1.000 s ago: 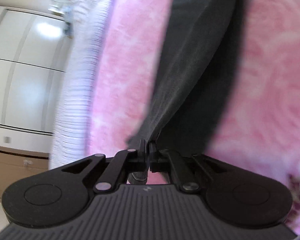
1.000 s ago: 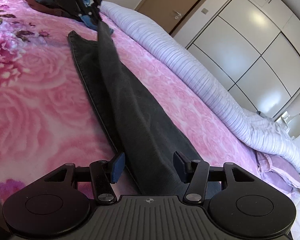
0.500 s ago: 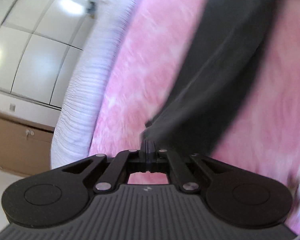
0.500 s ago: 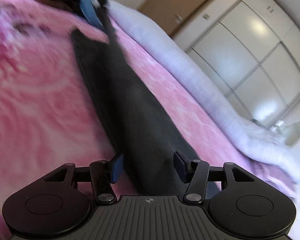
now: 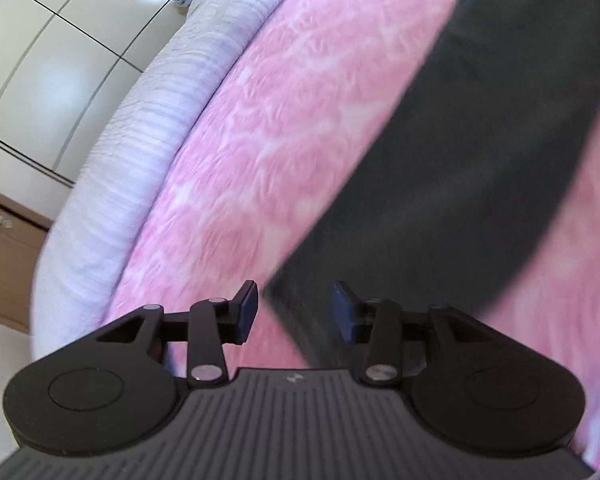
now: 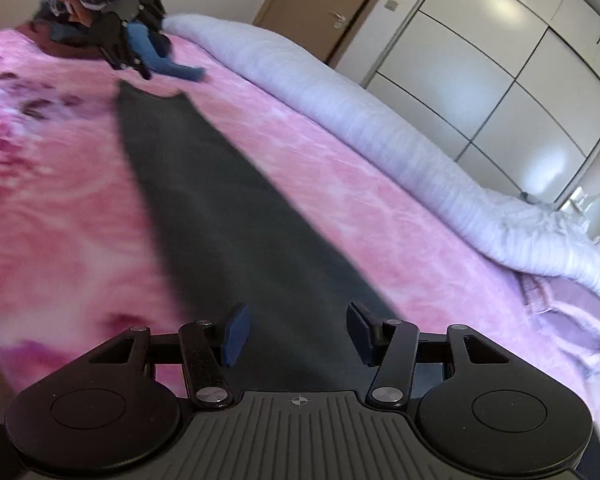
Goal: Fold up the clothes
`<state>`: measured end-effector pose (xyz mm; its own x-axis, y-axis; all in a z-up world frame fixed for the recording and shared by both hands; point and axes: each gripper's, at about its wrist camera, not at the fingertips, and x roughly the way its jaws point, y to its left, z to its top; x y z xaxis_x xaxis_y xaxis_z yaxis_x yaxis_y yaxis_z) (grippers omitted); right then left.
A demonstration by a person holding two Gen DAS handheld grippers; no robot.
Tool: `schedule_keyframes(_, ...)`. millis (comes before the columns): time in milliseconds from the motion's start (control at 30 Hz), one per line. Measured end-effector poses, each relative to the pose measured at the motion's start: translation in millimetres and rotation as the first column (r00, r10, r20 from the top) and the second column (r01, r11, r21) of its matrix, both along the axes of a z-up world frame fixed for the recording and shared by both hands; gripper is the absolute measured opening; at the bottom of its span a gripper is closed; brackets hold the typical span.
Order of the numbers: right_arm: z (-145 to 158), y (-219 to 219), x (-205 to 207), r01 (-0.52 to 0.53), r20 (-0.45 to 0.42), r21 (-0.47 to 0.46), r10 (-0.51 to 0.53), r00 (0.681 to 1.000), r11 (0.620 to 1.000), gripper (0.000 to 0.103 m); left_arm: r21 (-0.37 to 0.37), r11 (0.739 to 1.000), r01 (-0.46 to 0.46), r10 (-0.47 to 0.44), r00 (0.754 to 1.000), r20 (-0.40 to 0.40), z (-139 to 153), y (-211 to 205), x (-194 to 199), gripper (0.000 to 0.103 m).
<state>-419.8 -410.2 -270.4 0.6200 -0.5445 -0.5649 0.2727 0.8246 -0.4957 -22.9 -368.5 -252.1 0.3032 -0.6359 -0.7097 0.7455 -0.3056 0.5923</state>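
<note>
Dark grey trousers lie on a pink rose-patterned blanket. Far right, a pale lilac striped duvet; white wardrobe, brown door.

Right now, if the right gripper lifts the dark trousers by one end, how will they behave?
Probably floppy: the dark trousers lie flat, conforming to the pink blanket. Likely to sag and trail, being long. The plush blanket may drag on them. Right gripper is open.

Bare pink blanket lies free on both sides of the flat dark trousers, hemmed by the rolled white duvet and a clothes pile beyond.
</note>
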Motion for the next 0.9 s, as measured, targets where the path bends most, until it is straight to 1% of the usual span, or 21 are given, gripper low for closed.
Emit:
schedule_keyframes(67, 3.0, -43.5, -5.1, 0.015, -0.056, 0.007, -0.014, 0.998, 1.0, 0.053, 0.019, 1.0, 0.016, -0.015, 0.998, -0.055, -1.9, -26.7, -2.9, 0.038)
schedule_keyframes(167, -0.5, -115.4, -15.9, 0.063, -0.165, 0.091, -0.047, 0.985, 0.994, 0.053, 0.056, 0.996, 0.065, -0.059, 0.992, -0.115, -11.5, -58.0, -17.8, 0.038)
schedule_keyframes(267, -5.2, -173.6, -31.7, 0.079, -0.22, 0.163, -0.042, 0.975, 0.983, 0.052, 0.119, 0.986, 0.12, -0.096, 0.977, -0.191, -25.9, -79.0, -29.7, 0.037)
schedule_keyframes(367, -12.2, -212.7, -41.6, 0.047, -0.282, 0.232, 0.021, 0.959, 0.971, 0.052, 0.171, 0.971, 0.166, -0.128, 0.968, -0.215, -37.4, -94.6, -35.6, 0.031)
schedule_keyframes(400, -15.8, -221.9, -44.0, 0.038, -0.303, 0.259, 0.044, 0.952, 0.965, 0.052, 0.179, 0.968, 0.174, -0.134, 0.967, -0.217, -39.6, -91.8, -38.5, 0.029)
schedule_keyframes(433, -19.2, -229.7, -45.2, 0.036, -0.313, 0.286, 0.058, 0.948, 0.958, 0.052, 0.189, 0.966, 0.178, -0.135, 0.966, -0.222, -40.0, -91.7, -39.5, 0.024)
schedule_keyframes(500, -25.8, -244.5, -46.7, 0.035, -0.328, 0.338, 0.083, 0.941, 0.941, 0.051, 0.206, 0.961, 0.187, -0.134, 0.96, -0.245, -40.0, -91.5, -39.7, 0.016)
schedule_keyframes(533, -27.2, -250.9, -47.3, 0.044, -0.317, 0.374, 0.083, 0.945, 0.926, 0.05, 0.211, 0.96, 0.186, -0.133, 0.961, -0.241, -40.9, -90.1, -41.0, 0.01)
schedule_keyframes(567, -28.1, -256.9, -47.9, 0.056, -0.301, 0.412, 0.078, 0.95, 0.909, 0.036, 0.216, 0.959, 0.185, -0.132, 0.963, -0.237, -41.8, -88.6, -42.4, 0.005)
schedule_keyframes(600, -27.9, -262.2, -48.6, 0.085, -0.287, 0.458, 0.057, 0.956, 0.885, 0.026, 0.22, 0.958, 0.184, -0.136, 0.966, -0.218, -43.7, -86.1, -44.2, 0.002)
schedule_keyframes(633, -25.6, -260.7, -48.4, 0.094, -0.287, 0.456, 0.046, 0.957, 0.885, 0.018, 0.212, 0.958, 0.192, -0.151, 0.969, -0.195, -44.4, -81.9, -47.5, 0.001)
schedule_keyframes(667, -22.6, -257.3, -48.0, 0.096, -0.291, 0.439, 0.04, 0.956, 0.893, 0.005, 0.191, 0.964, 0.185, -0.151, 0.972, -0.181, -41.5, -78.2, -49.2, 0.001)
schedule_keyframes(700, -19.7, -254.0, -47.5, 0.098, -0.294, 0.422, 0.034, 0.955, 0.901, 0.0, 0.17, 0.969, 0.179, -0.15, 0.974, -0.167, -38.5, -74.5, -50.9, 0.001)
schedule_keyframes(800, -2.1, -251.5, -43.9, 0.079, -0.269, 0.358, 0.022, 0.963, 0.931, 0.0, 0.088, 0.984, 0.154, -0.137, 0.976, -0.171, -18.1, -62.9, -46.8, 0.001)
schedule_keyframes(867, 10.1, -250.3, -41.3, 0.066, -0.251, 0.313, 0.015, 0.968, 0.948, 0.0, 0.068, 0.989, 0.129, -0.115, 0.978, -0.176, -11.9, -61.9, -42.3, 0.001)
schedule_keyframes(900, 5.9, -251.1, -38.6, 0.066, -0.252, 0.304, 0.013, 0.968, 0.95, 0.0, 0.066, 0.991, 0.118, -0.105, 0.979, -0.175, -12.8, -63.1, -40.9, 0.001)
